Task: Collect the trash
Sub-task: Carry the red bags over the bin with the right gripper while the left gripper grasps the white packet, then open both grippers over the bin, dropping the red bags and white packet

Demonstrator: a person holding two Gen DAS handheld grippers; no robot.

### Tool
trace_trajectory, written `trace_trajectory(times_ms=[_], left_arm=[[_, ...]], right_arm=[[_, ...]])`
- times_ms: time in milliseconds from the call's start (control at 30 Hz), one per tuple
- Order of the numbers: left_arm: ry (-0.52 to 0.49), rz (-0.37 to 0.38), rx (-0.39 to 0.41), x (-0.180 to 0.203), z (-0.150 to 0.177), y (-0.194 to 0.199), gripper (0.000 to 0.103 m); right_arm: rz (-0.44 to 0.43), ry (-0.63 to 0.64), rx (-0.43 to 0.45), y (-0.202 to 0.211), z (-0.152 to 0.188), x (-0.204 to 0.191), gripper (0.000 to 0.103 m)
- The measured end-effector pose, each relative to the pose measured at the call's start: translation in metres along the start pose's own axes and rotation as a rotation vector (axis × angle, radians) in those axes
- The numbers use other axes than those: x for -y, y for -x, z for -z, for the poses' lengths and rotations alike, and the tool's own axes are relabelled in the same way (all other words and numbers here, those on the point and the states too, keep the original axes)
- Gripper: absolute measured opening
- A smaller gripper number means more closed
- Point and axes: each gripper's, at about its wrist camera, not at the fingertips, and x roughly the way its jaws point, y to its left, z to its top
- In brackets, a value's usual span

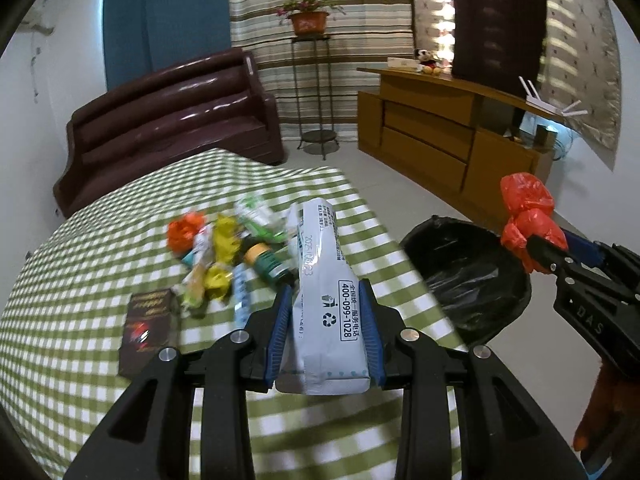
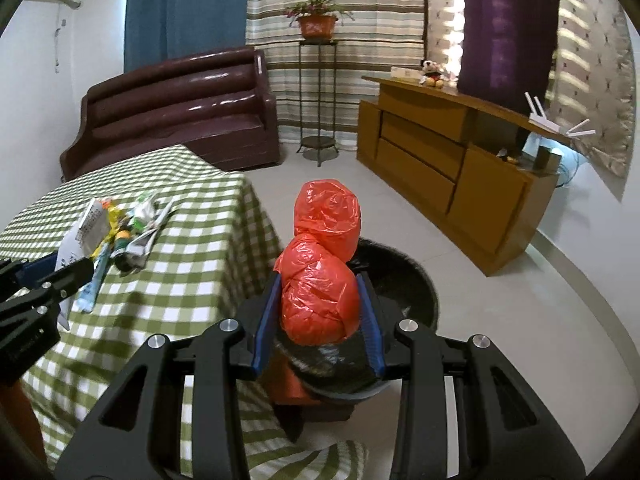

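Note:
My left gripper [image 1: 326, 292] is shut on a white-grey printed packet [image 1: 326, 280] and holds it above the green-checked table [image 1: 80, 280], near its right edge. My right gripper [image 2: 322, 284] is shut on a crumpled red plastic bag [image 2: 324, 256] and holds it over the black-lined trash bin [image 2: 404, 284] on the floor beside the table. The bin [image 1: 472, 272] and the red bag [image 1: 528, 220] also show in the left wrist view. A heap of trash [image 1: 224, 256] lies on the table: wrappers, an orange bag, a small green jar.
A dark brown booklet [image 1: 148, 328] lies on the table left of my left gripper. A brown sofa [image 1: 168, 120] stands behind the table. A wooden cabinet [image 2: 440, 160] and a plant stand [image 2: 318, 92] are across the tiled floor.

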Motion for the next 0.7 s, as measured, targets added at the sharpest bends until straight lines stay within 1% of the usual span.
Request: trace_trajectory(times_ms=[333,700], left_arm=[[-0.064,0.042,-0.014,0.05,-0.026,-0.041,0.035],[-0.133,0.057,-0.041,0.09,-0.047,-0.081,0.035]], right_arm=[[0.064,0.003,-0.003,-0.02,-0.005,0.019,0.036],[0.089,-0.033,-0.046,-0.049,-0.003,0.034,0.037]])
